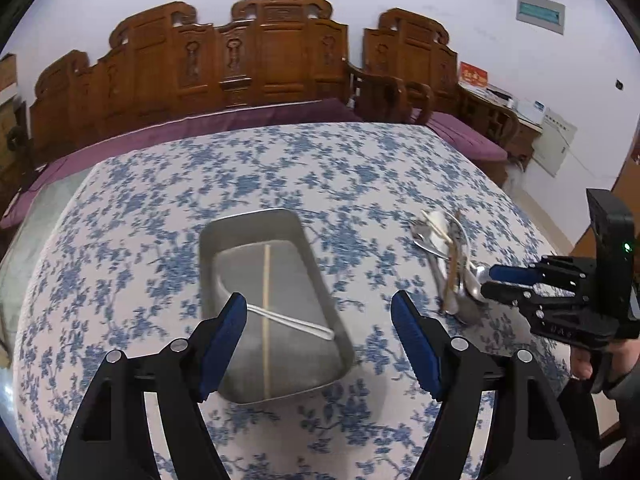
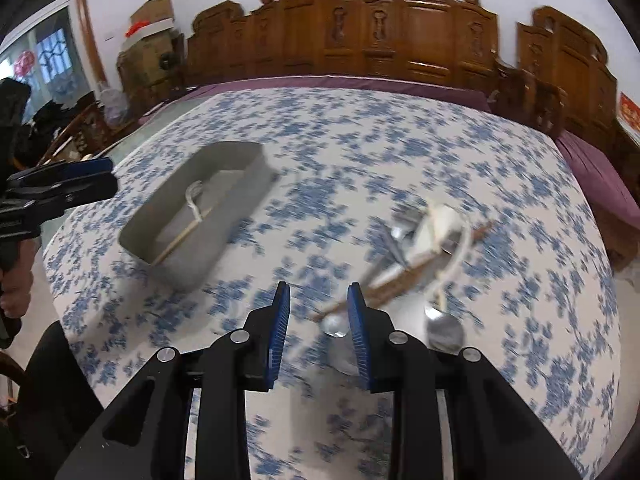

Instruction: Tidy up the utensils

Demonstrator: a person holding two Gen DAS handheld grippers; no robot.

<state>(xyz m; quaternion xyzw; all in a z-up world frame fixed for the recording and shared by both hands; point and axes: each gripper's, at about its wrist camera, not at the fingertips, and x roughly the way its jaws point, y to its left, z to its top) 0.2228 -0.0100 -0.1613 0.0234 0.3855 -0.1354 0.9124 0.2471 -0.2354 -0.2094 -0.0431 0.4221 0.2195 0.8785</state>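
A grey metal tray (image 1: 256,216) (image 2: 240,196) stands on the blue-flowered tablecloth (image 1: 360,168). In it lie a pale chopstick (image 1: 267,300) and a thin white utensil (image 1: 292,322) crossing it. My left gripper (image 1: 319,304) (image 2: 108,178) hangs open over the tray's near end, nothing between its fingers. To the right of the tray lies a heap of utensils (image 1: 448,264) (image 2: 424,248): metal spoons, a white spoon, brown chopsticks. My right gripper (image 2: 318,292) (image 1: 490,282) sits at the heap's near end with a narrow gap and grips nothing. A metal spoon (image 2: 444,328) lies just right of it.
A carved wooden bench (image 1: 260,64) with a purple cushion (image 1: 200,128) runs behind the table. The table's right edge drops to the floor (image 1: 536,208). A hand (image 1: 580,360) holds the right gripper's handle. Boxes (image 2: 156,12) stand at the far left.
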